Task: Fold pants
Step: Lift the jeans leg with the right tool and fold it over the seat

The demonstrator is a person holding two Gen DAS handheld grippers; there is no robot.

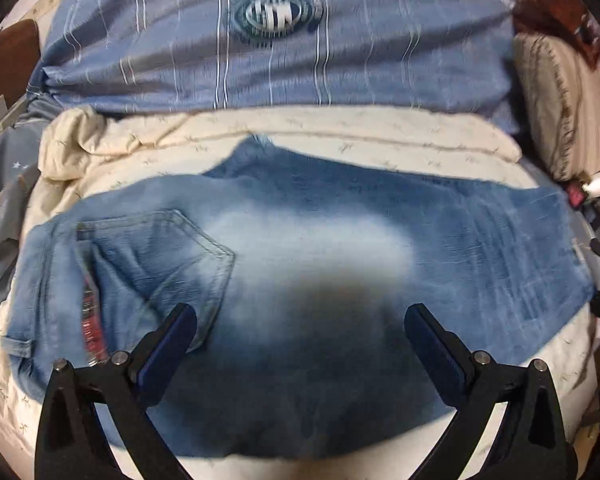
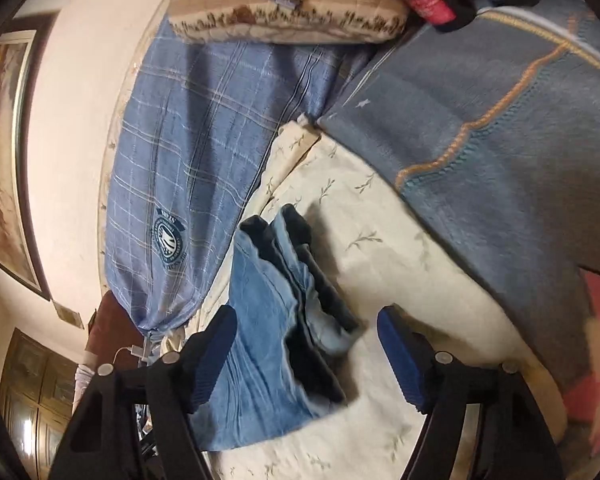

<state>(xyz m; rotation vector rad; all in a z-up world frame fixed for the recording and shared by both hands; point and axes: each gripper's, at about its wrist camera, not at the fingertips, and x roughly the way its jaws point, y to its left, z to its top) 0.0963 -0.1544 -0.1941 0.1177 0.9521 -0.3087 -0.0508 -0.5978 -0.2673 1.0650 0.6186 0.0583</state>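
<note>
Left wrist: our left gripper (image 1: pixel 300 320) hangs wide, empty, over the jeans (image 1: pixel 300 232), folded leg on leg, flat on the cream quilt (image 1: pixel 340 136).

Right wrist: our right gripper (image 2: pixel 306 328) wide, empty, above stacked hems (image 2: pixel 320 300). We judge lengthwise fold done; crosswise folds remain.

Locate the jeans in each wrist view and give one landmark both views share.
Left wrist: the jeans fill the centre and lower frame, back pocket at left.
Right wrist: the jeans lie lower centre, stacked in layers.
Shared landmark: the blue plaid pillow with round emblem.
</note>
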